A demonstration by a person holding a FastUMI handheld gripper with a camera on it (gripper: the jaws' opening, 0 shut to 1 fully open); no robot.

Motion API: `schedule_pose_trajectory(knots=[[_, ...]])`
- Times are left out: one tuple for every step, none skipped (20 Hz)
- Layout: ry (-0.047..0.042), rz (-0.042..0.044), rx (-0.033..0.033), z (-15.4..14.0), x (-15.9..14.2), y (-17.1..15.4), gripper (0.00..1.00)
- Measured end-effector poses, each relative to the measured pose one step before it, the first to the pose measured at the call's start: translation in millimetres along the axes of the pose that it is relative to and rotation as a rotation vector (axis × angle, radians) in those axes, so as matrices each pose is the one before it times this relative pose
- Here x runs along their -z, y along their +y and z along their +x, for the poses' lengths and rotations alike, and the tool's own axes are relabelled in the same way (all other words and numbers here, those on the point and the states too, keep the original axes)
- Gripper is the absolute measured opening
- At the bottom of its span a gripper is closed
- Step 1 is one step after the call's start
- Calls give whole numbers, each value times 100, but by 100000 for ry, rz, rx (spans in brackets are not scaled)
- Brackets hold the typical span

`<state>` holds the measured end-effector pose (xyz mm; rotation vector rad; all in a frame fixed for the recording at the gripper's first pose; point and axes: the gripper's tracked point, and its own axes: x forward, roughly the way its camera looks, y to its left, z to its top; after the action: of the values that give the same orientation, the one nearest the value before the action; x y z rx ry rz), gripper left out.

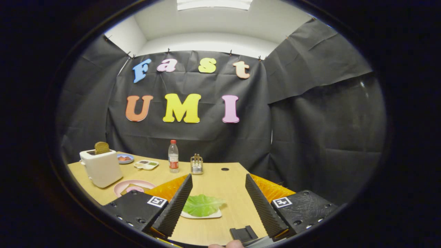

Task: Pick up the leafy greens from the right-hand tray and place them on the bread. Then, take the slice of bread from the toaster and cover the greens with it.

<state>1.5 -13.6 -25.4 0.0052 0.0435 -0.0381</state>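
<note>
The leafy greens (201, 205) lie flat on a small white tray (215, 215) on the wooden table, between my fingers and closer to the left one. My gripper (218, 179) is open, its fingers wide apart above the table with nothing held. To the left stands a white toaster (101, 167) with a brown slice of bread (102, 147) sticking up out of its slot. In front of the toaster is a pink plate (129, 186) with bread and a pink slice on it, partly hidden behind my left finger.
At the back of the table stand a plastic bottle with a red cap (173, 156), a small metal rack (196, 164), a white sauce dish (146, 164) and a blue plate (125, 158). The table's right edge (262, 184) drops off beyond my right finger.
</note>
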Motion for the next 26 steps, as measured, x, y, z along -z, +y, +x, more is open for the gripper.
schedule_pose_trajectory(knots=[[1498, 339, 217, 315, 572, -248, 95], [2101, 757, -58, 283, 730, -179, 95], [1874, 543, -171, 327, 563, -147, 95], [1102, 298, 252, 361, 389, -287, 95], [364, 198, 331, 393, 275, -389, 95], [1448, -12, 299, 609, 624, -404, 95], [2173, 170, 19, 766, 796, -285, 95], [3356, 823, -251, 949, 1000, -231, 95], [3035, 1078, -1047, 843, 880, 30, 95], [3910, 1465, -1157, 974, 990, 123, 95], [4309, 1800, -1086, 1030, 1093, -33, 95], [4141, 2565, -482, 1013, 907, -88, 95], [3678, 2381, -804, 1026, 644, 65, 95], [2981, 1792, 220, 1143, 541, -58, 95], [2410, 798, 402, 971, 399, -65, 96], [2043, 41, -126, 1090, 197, 177, 96], [2029, 434, 496, 919, 127, -112, 96], [1912, 294, 250, 754, 61, -67, 96], [2647, 1157, -460, 948, 78, 51, 96], [3160, 2204, -89, 777, 284, 17, 96], [3032, 2360, -372, 574, 249, -174, 96], [2330, 2214, -494, 324, 232, -223, 96], [1795, 1857, -29, 400, 153, -261, 96], [1624, 1499, 287, 257, 164, -35, 96], [952, 1097, -71, 184, 58, -151, 96], [855, 436, 100, 206, 169, -62, 96]])
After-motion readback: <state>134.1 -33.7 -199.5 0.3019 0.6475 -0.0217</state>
